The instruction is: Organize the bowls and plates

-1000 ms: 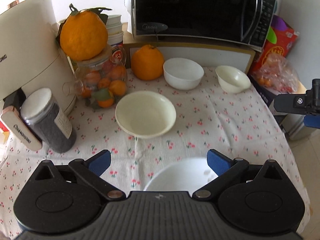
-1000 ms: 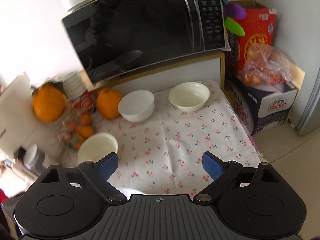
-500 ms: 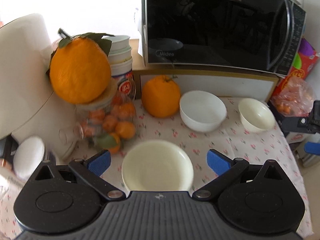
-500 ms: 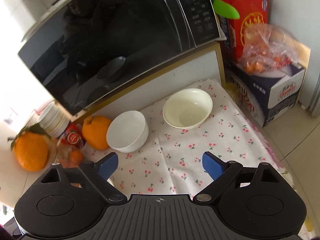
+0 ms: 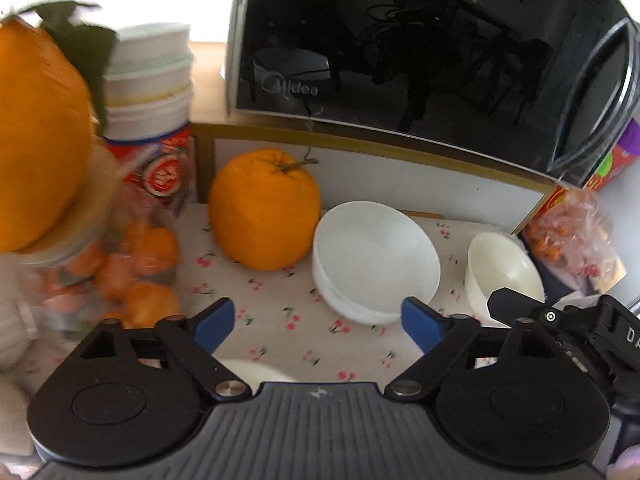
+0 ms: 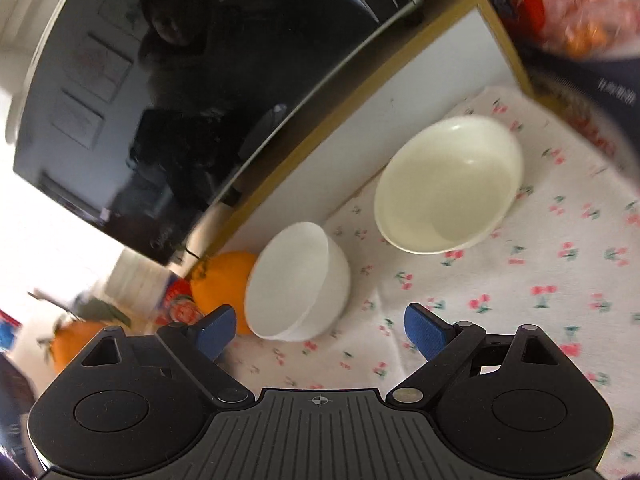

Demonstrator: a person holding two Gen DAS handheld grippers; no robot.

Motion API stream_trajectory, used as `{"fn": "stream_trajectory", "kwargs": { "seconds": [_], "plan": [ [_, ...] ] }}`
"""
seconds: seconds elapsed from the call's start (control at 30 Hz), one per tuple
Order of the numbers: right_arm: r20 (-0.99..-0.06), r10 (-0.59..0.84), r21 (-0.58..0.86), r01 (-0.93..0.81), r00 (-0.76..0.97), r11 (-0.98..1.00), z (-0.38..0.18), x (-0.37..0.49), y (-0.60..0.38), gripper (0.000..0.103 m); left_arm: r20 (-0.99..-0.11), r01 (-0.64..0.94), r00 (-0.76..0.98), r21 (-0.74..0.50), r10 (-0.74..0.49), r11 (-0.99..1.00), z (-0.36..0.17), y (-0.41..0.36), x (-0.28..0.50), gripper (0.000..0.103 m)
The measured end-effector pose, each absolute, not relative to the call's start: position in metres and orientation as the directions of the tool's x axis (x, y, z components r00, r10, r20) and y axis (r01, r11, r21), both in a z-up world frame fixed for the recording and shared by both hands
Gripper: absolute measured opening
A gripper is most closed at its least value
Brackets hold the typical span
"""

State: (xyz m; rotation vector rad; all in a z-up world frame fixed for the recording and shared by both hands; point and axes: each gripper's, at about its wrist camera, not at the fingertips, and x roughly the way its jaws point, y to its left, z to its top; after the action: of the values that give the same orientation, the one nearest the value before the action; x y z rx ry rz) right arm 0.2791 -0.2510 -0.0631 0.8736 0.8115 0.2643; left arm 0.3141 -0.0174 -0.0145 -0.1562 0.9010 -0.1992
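Cherry-print cloth covers the counter (image 5: pixel 280 344), with a black microwave (image 5: pixel 400 60) on a shelf along the back edge. White bowl (image 5: pixel 376 260) sits near the back edge, just beside a big orange (image 5: pixel 264 212). Cream bowl (image 6: pixel 448 192) is toward the back right corner, apart from the white one. Another pale rim (image 5: pixel 256 372) peeks out under the left claw, mostly hidden, can't tell what it is.

Risks, as a judgement: the white bowl is close to the orange and the shelf front, so a wide approach could nudge the orange or scrape the shelf. Both claws head for the same back area; they could bump. Smooth glazed rims could slip out of a pinch grip. Jar of small oranges (image 5: pixel 120 272) at the left edge is blurred and near the left claw's path.

Left claw (image 5: pixel 318 324): jaws apart, just been closing a bit, nothing between them, touching nothing. Right claw (image 6: pixel 320 330): jaws wide apart, empty; white bowl appears between its fingertips but beyond them, no contact.
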Motion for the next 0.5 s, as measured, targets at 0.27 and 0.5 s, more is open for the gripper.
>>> {"fn": "stream_trajectory", "kwargs": {
  "seconds": [0.27, 0.5],
  "plan": [
    [-0.455, 0.564, 0.858, 0.170, 0.689, 0.485, -0.093, 0.297, -0.252, 0.092, -0.752, 0.104, 0.585, -0.303, -0.304, 0.947, -0.031, -0.022, 0.331, 0.050],
    [-0.451, 0.561, 0.866, 0.190, 0.694, 0.462, -0.104, 0.303, -0.242, 0.070, -0.744, 0.098, 0.598, -0.301, -0.298, 0.948, -0.037, -0.027, 0.338, 0.036]
  ]
}}
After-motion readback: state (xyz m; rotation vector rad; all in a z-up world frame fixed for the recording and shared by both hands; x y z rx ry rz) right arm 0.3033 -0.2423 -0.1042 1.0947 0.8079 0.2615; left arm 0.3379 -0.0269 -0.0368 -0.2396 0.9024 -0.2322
